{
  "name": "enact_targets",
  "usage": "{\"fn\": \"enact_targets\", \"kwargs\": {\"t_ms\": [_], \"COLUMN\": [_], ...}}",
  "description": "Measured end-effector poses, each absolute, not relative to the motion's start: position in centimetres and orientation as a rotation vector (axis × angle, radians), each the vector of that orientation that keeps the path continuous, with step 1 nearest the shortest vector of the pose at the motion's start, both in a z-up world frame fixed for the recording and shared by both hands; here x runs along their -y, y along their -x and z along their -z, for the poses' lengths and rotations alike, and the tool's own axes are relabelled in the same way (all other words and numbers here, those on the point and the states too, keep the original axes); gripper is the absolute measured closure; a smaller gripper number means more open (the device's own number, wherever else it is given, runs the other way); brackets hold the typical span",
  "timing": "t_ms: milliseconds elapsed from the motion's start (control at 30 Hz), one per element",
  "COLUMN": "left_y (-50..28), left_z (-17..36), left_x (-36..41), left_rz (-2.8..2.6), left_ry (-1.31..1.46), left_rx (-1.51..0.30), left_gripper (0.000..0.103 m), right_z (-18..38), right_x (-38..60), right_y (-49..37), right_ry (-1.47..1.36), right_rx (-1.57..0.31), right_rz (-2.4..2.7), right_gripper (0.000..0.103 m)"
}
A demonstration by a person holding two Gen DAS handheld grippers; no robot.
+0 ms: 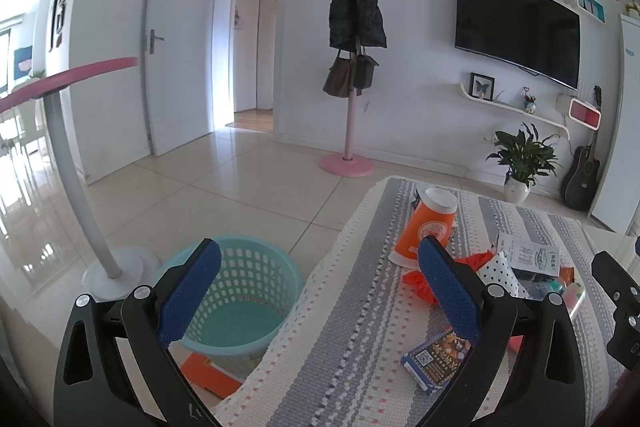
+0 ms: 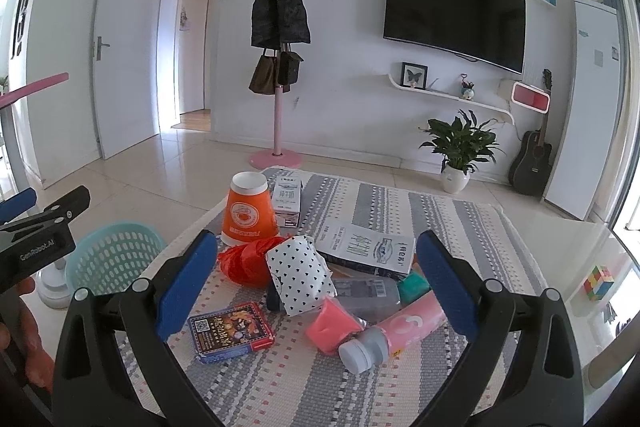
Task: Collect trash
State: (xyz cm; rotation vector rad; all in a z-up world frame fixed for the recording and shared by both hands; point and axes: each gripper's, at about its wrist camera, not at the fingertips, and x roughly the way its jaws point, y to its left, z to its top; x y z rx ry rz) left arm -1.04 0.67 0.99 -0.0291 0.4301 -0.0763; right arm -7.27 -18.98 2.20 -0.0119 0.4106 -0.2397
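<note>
On striped tablecloth [image 2: 400, 203]: trash pile | teal basket [image 1: 240, 291] on tiled floor [image 1: 224, 187] | both grippers [image 1: 320, 283] [image 2: 316, 279] spread, empty

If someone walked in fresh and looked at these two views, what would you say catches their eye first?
Probably the litter heaped on the striped tablecloth: an upside-down orange cup at the back, a crumpled red bag and a polka-dot wrapper in front of it, and a pink bottle lying nearest. Next comes the teal basket on the floor beside the table's left edge. Both the left gripper and right gripper hang open, holding nothing.
</note>
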Motion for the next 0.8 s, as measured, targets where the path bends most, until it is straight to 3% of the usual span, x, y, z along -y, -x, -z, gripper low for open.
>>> {"fn": "enact_targets", "kwargs": {"t_ms": [333,400,433,800], "left_y": [0.9,0.6,0.4,-3.8], "left_z": [-0.4,0.2,0.5,7.0], "left_x": [-0.3,-0.1,0.1,7.0], "left_rz": [0.147,0.228,0.258,0.74], "left_ry": [-0.002,0.002,0.004,-0.126], "left_rx": [-0.426,-0.454,-0.47,-0.823], "left_gripper": [0.007,0.007,0.007,0.008], "right_z": [-2.3,-2.5,-2.5,-1.5], "right_x": [19.4,20.3,20.8,28.1], "right_y": [7.5,7.9,8.1,9.1], "right_ry": [0.009,0.0,-0.006,-0.119], "right_rx": [-0.399,-0.389,-0.389,-0.42], "right_rz": [0.252,0.257,0.261,0.371], "right_gripper": [0.009,0.022,0.023,0.034]}}
